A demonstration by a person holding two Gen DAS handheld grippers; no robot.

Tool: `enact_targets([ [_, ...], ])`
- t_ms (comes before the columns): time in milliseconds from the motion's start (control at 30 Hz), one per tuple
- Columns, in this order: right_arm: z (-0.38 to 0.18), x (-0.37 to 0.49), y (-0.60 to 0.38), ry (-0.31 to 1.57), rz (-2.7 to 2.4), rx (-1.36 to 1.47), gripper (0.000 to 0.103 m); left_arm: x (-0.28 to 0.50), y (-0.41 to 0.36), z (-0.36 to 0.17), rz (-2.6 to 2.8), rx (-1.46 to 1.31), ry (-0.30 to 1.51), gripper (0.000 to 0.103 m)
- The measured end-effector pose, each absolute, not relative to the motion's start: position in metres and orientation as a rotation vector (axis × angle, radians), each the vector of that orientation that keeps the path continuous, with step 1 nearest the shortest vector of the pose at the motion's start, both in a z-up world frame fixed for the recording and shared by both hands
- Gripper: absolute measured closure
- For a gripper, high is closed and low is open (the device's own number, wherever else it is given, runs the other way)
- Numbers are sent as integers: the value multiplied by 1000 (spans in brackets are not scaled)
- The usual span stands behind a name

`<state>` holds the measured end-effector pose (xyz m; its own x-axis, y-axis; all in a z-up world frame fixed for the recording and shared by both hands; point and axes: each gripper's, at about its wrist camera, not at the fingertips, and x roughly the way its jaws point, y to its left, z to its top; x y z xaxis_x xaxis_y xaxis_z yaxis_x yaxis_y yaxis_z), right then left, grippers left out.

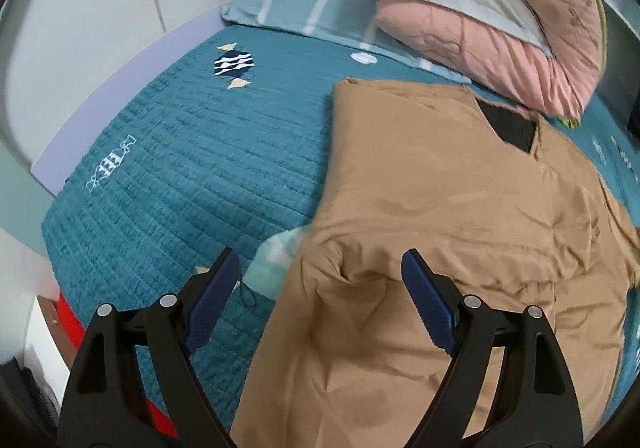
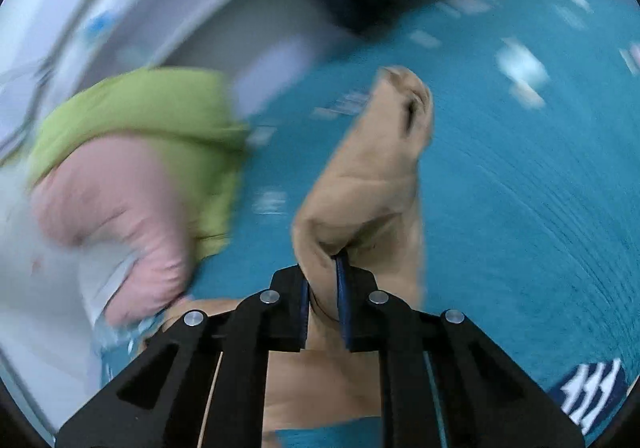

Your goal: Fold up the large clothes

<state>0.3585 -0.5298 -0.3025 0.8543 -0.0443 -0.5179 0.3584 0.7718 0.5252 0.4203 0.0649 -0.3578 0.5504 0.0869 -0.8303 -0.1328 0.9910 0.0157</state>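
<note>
Half-blurred tan garment [image 2: 372, 176] in right gripper [image 2: 324, 304].

The left wrist view is bright and mostly sharp, with soft, even light and only faint shadows in the folds of the tan garment [image 1: 460, 208]. Its right edge is a little smeared. The right wrist view is very blurry all over, except the black frame at the bottom. Both views bend at the edges, with dark round corners.
</note>
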Motion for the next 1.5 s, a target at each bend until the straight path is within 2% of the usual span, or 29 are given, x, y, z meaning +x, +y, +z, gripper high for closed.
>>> enact_targets([
  [133,-261,395,-413,489,-7,513,92,420,70,-355,162,-78,935,19],
  [233,-256,413,-319,507,131,402,92,422,78,-361,141,-124,952,19],
  [400,-287,444,-190,610,317,273,92,423,95,-367,162,-154,958,19],
  [500,-318,462,-137,705,375,196,88,424,110,-370,168,-200,962,19],
  [533,-330,465,-124,736,378,179,84,424,114,-372,175,-211,966,19],
  [600,-353,480,-101,827,401,149,64,426,119,-376,193,-224,979,19],
  [633,-366,486,-92,885,424,151,47,426,121,-378,191,-231,986,19],
  [667,-376,492,-88,931,433,147,36,426,123,-380,188,-240,992,19],
  [700,-386,495,-83,982,434,133,34,426,124,-380,191,-245,993,19],
  [833,-375,474,-93,931,460,158,33,426,129,-380,203,-254,982,19],
  [1000,-325,456,-149,778,400,251,33,433,128,-381,141,-288,1001,19],
  [1133,-308,471,-223,760,223,305,26,450,113,-370,86,-248,998,19],
  [1300,-335,508,-331,853,-21,453,26,514,85,-355,-19,-103,1018,15],
  [1500,-380,547,-385,1014,-112,520,26,584,77,-371,-54,-120,1121,15],
])
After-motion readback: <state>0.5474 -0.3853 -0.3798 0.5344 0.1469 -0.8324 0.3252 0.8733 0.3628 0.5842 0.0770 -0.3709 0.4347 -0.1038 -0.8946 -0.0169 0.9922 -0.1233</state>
